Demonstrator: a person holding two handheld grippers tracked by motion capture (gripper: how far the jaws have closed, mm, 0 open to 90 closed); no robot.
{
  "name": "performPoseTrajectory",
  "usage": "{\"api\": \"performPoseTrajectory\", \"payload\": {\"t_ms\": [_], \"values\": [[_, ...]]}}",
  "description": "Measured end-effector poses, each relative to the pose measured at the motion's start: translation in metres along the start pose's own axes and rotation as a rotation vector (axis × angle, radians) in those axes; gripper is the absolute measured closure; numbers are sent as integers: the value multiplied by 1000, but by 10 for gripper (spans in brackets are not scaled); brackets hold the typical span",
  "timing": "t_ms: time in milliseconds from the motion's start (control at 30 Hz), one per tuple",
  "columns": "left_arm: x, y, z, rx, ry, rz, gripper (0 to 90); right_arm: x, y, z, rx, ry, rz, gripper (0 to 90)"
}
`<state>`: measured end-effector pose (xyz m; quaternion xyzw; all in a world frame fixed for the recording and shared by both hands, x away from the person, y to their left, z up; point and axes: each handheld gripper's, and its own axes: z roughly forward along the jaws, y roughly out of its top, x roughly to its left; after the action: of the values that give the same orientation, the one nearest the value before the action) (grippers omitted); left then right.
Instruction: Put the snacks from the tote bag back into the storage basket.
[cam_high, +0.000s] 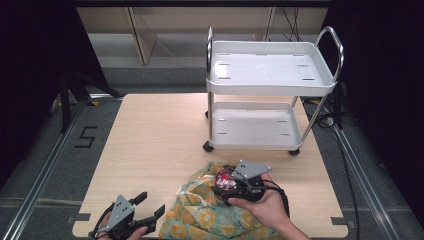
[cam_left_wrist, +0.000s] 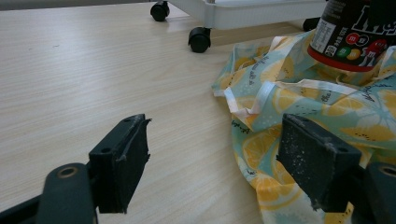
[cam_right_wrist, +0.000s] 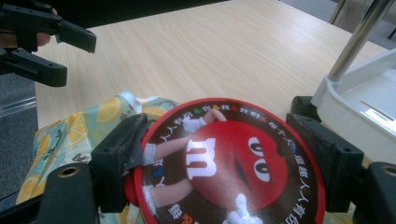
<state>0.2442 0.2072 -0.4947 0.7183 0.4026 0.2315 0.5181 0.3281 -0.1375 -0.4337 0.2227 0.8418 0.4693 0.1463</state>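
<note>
A round M&M's canister (cam_high: 223, 178) with a red lid (cam_right_wrist: 233, 163) is held between the jaws of my right gripper (cam_high: 229, 184), which is shut on its sides (cam_right_wrist: 229, 140). The canister hangs just over a lemon-print cloth bag (cam_high: 200, 215) lying at the table's front middle. In the left gripper view the canister's dark body (cam_left_wrist: 355, 32) rises from the bag's folds (cam_left_wrist: 299, 93). My left gripper (cam_high: 152, 202) is open and holds nothing, low over the table left of the bag (cam_left_wrist: 212, 149). It also appears far off in the right gripper view (cam_right_wrist: 77, 58).
A white two-tier cart (cam_high: 270, 75) with chrome handles stands on the table's back right, its shelves bare. Its black wheels (cam_left_wrist: 200, 39) are just beyond the bag. The pale wooden table (cam_high: 150, 135) stretches out to the left. Dark floor surrounds it.
</note>
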Motion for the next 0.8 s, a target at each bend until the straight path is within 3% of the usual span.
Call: {"api": "performPoseTrajectory", "payload": {"t_ms": [167, 200, 400, 467, 800], "values": [[0, 0, 0, 2, 1, 1, 238, -1, 2, -2, -7, -11, 21, 248], [0, 0, 0, 3, -1, 5, 238, -3, 2, -2, -8, -6, 0, 248], [-1, 0, -1, 0, 4, -9, 238, -5, 6, -6, -14, -18, 7, 248], [0, 0, 0, -10, -6, 5, 238, -7, 7, -7, -19, -18, -6, 249], [0, 0, 0, -6, -3, -4, 238, -9, 11, -9, -29, -22, 13, 248]]}}
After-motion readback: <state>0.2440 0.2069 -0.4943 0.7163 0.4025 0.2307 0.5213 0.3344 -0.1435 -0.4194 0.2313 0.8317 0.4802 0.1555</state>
